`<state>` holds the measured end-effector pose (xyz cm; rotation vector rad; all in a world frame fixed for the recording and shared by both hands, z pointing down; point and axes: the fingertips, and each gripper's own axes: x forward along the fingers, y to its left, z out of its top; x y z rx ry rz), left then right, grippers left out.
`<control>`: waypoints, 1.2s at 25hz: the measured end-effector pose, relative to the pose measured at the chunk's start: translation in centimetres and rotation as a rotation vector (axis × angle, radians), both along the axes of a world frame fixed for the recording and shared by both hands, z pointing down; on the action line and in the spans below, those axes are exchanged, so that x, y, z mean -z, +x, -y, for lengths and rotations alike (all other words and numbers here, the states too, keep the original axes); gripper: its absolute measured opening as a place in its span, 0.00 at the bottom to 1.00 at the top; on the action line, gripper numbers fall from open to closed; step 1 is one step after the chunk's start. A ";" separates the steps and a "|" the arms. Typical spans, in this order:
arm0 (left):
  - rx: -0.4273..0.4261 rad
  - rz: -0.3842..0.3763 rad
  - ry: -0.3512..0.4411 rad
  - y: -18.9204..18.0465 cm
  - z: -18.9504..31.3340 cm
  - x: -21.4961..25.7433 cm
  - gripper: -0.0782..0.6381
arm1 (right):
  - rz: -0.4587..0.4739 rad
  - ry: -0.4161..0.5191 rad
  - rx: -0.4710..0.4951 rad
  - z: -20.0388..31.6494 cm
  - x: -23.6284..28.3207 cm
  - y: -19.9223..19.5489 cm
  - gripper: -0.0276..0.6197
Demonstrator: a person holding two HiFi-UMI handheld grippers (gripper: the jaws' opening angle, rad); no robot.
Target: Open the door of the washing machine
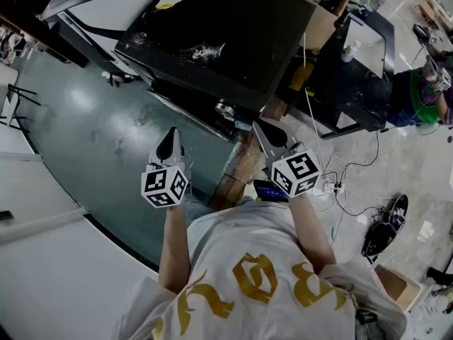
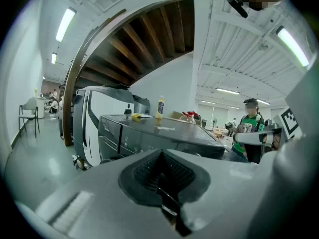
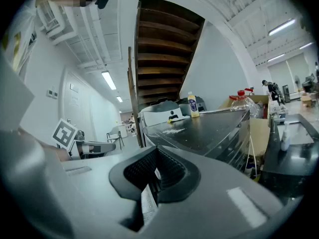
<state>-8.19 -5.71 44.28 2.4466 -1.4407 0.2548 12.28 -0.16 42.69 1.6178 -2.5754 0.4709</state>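
Observation:
The washing machine (image 1: 226, 41) is a dark grey box seen from above, its flat top facing me. Its front face (image 1: 212, 108) is foreshortened, so I cannot make out the door. My left gripper (image 1: 168, 147) is held in the air in front of the machine, jaws together and empty. My right gripper (image 1: 267, 137) hovers close to the machine's near corner, also shut on nothing. The left gripper view shows the machine (image 2: 149, 133) ahead beyond the closed left gripper (image 2: 162, 176). In the right gripper view its shiny top (image 3: 199, 133) lies just past the closed right gripper (image 3: 154, 176).
A yellow-capped bottle (image 2: 160, 107) stands on the machine's far end. A white appliance (image 2: 94, 128) sits behind it. A wooden post (image 1: 241, 165) rises beside the machine. Cables and a power strip (image 1: 333, 186) lie on the floor to the right. A person in green (image 1: 425, 98) stands at the far right.

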 end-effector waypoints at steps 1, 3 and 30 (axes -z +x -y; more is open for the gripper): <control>-0.001 0.000 0.000 0.1 -0.1 0.0 0.11 | -0.002 -0.001 0.001 0.0 0.0 0.0 0.08; -0.001 0.000 -0.001 0.4 -0.4 -0.1 0.11 | -0.004 -0.003 0.005 -0.1 -0.1 0.1 0.08; -0.002 -0.021 -0.346 4.2 3.2 -12.9 0.31 | -0.116 -0.184 0.107 0.2 -6.6 -1.1 0.20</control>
